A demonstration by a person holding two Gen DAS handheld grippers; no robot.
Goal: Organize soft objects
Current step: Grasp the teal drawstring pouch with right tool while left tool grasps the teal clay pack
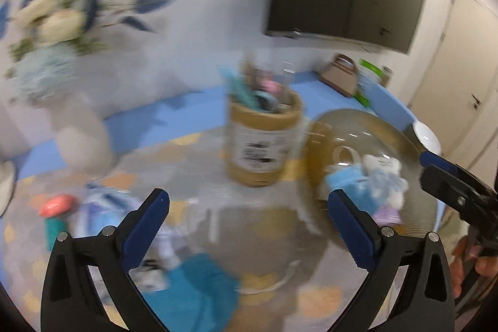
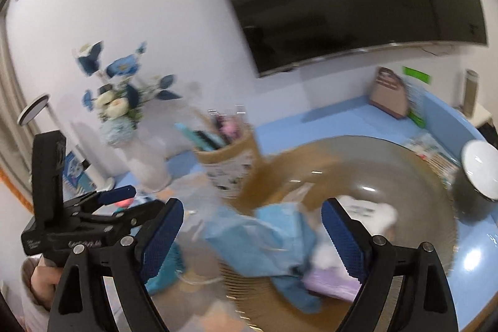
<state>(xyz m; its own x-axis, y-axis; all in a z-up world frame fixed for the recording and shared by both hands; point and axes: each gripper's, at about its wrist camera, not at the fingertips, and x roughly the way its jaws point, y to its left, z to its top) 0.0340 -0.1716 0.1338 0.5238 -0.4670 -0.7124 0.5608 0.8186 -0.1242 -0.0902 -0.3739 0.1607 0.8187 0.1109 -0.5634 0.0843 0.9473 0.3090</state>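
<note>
No label is legible through blur; both grippers' fingers stand wide and empty, left gripper (image 1: 249, 226) above teal cloth (image 1: 199, 294), right gripper (image 2: 252, 235) over blue cloth (image 2: 264, 238) in amber plate (image 2: 420, 164).

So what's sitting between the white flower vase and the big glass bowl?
The tan cardboard canister stuffed with pens and small items stands between the white vase and the amber glass bowl. Both wrist views show it, though blurred.

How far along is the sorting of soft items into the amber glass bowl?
Done: a light blue cloth, a white plush and a lilac piece lie in the amber glass bowl. In hand: nothing; left tongs and right tongs are open. Left: a teal cloth and a coral item on the table.
</note>
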